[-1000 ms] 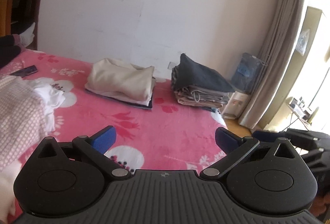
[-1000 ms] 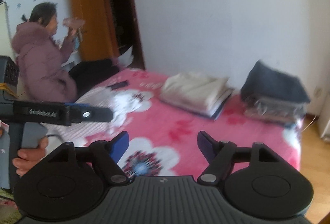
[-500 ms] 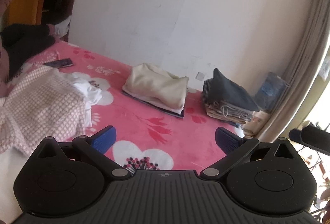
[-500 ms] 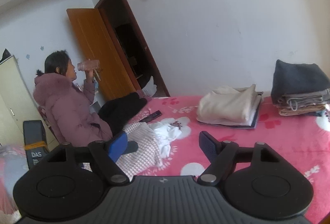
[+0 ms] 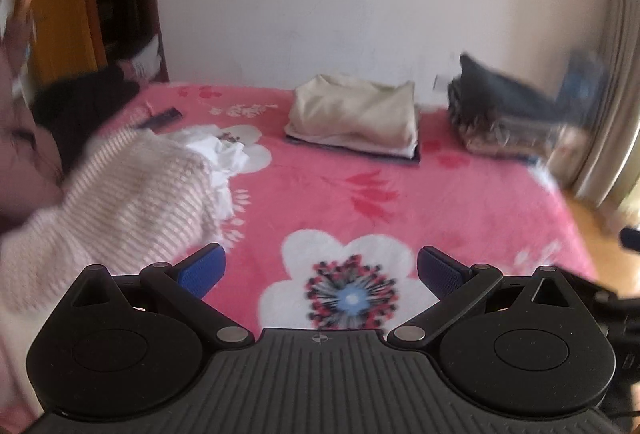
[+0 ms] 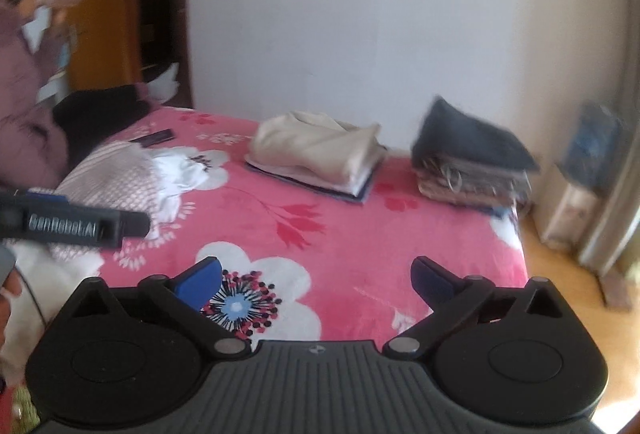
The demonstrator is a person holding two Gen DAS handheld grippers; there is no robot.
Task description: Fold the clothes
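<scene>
Both the left gripper [image 5: 322, 272] and right gripper [image 6: 316, 284] hover level over the bed [image 5: 460, 202], jaws wide and empty, the unfolded pink sweater [image 5: 132, 190] lying near left; only the right view shows the seated person [image 6: 24, 82].

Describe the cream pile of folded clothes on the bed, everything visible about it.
The cream pile is a short stack of folded clothes lying flat on the pink flowered blanket, near the white wall. The top piece is a thick, soft-looking cream cloth with loose rounded folds. Thin white layers show below it, and a dark blue layer sticks out along the bottom edge. It sits apart from the dark grey pile beside it. Neither gripper touches it.
</scene>
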